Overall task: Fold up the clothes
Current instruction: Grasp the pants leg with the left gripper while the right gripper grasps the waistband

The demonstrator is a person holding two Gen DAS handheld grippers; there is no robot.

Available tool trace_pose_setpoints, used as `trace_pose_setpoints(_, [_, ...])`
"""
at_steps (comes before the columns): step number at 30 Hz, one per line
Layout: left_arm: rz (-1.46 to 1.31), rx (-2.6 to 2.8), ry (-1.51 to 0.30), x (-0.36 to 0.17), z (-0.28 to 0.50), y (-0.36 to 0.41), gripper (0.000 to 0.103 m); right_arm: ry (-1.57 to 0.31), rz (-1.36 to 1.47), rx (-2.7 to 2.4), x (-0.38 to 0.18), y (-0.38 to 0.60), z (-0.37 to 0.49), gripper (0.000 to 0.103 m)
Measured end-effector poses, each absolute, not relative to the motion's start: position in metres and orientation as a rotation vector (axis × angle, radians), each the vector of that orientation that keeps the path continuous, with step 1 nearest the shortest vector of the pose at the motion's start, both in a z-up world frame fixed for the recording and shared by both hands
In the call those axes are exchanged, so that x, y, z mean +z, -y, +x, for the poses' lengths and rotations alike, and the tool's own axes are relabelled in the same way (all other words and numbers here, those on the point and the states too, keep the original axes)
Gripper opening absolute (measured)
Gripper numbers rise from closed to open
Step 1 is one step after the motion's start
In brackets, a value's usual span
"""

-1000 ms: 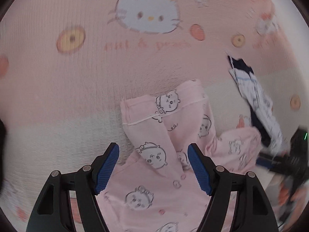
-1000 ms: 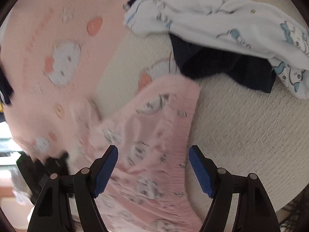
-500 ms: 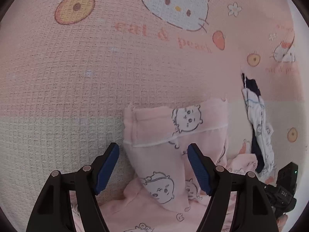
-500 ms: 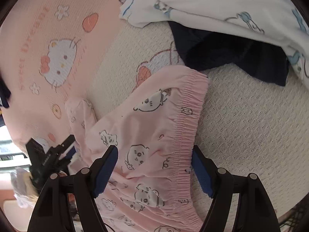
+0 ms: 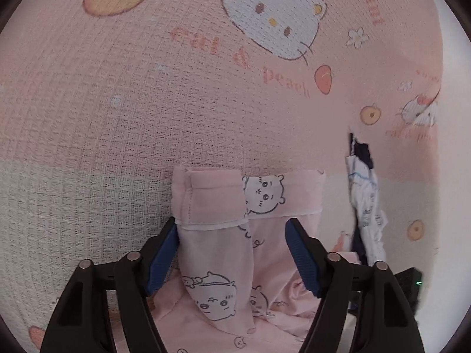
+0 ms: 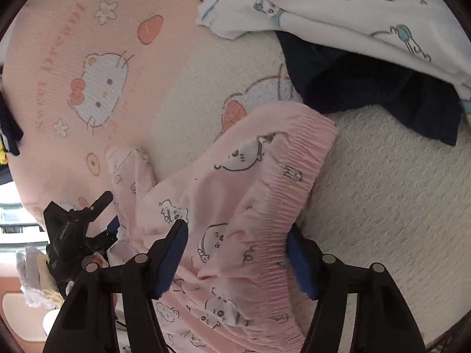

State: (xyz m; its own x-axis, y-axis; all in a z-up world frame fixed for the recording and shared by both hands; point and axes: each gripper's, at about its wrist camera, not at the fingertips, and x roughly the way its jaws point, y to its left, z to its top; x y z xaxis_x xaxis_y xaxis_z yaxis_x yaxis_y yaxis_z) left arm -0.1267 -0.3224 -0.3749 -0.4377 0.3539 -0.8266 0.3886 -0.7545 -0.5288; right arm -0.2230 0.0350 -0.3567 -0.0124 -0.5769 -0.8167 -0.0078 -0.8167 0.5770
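1. Since a second ago the left claw (image 5: pixel 232 260) has dropped over the leg cuffs of the pink pyjama trousers (image 5: pixel 259 235) on the bed (image 5: pixel 117 117); its jaws are closing, cuff between them, not yet pinched.
2. The right claw (image 6: pixel 237 257) is closing astride the waistband (image 6: pixel 297 182), at 12 o'clock from its pads.
3. Both ends look nearly gripped, ready for a fold.

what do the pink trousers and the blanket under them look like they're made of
Pink trousers: thin, soft, matte woven or knit cloth, likely cotton; they crease easily and the waistband gathers. Blanket: thicker matte waffle-weave fabric, probably cotton; a grid of small square pockets shows.
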Motion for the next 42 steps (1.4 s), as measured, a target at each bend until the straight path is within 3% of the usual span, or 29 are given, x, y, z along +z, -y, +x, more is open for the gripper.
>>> trace_pose_setpoints(3, [1.626, -2.436, -0.966, -0.373, -0.129, 0.313, 0.055, 0.517, 1.866, -1.920, -0.352, -0.028, -0.221, 0.056])
trace_pose_setpoints(4, [1.621, -2.443, -0.934, -0.373, -0.130, 0.310, 0.047, 0.459, 1.861, -1.937, -0.350, -0.022, -0.219, 0.056])
trace_pose_setpoints(6, [1.611, -2.456, -0.872, -0.374, -0.133, 0.303, 0.044, 0.317, 1.842, -1.973, -0.344, -0.008, -0.215, 0.056])
trace_pose_setpoints(13, [1.583, -2.469, -0.534, -0.370, -0.138, 0.273, 0.017, -0.106, 1.795, -2.103, -0.333, 0.038, -0.196, 0.057])
trace_pose_setpoints(17, [1.549, -2.467, -0.417, -0.365, -0.137, 0.265, 0.014, -0.363, 1.719, -2.200, -0.328, 0.064, -0.183, 0.037])
trace_pose_setpoints(18, [1.548, -2.465, -0.415, -0.363, -0.135, 0.267, 0.014, -0.379, 1.704, -2.197, -0.327, 0.068, -0.181, 0.027])
trace_pose_setpoints(20, [1.545, -2.454, -0.437, -0.359, -0.134, 0.272, 0.014, -0.411, 1.679, -2.192, -0.325, 0.075, -0.178, 0.018])
trace_pose_setpoints(34, [1.484, -2.404, -0.448, -0.342, -0.111, 0.298, 0.013, -0.343, 1.695, -2.263, -0.309, 0.061, -0.186, 0.015])
trace_pose_setpoints(38, [1.484, -2.362, -0.524, -0.347, -0.087, 0.318, 0.014, -0.271, 1.749, -2.260, -0.307, 0.053, -0.192, 0.015])
trace_pose_setpoints(42, [1.504, -2.322, -0.649, -0.360, -0.070, 0.333, 0.014, -0.316, 1.741, -2.278, -0.304, 0.056, -0.192, 0.015])
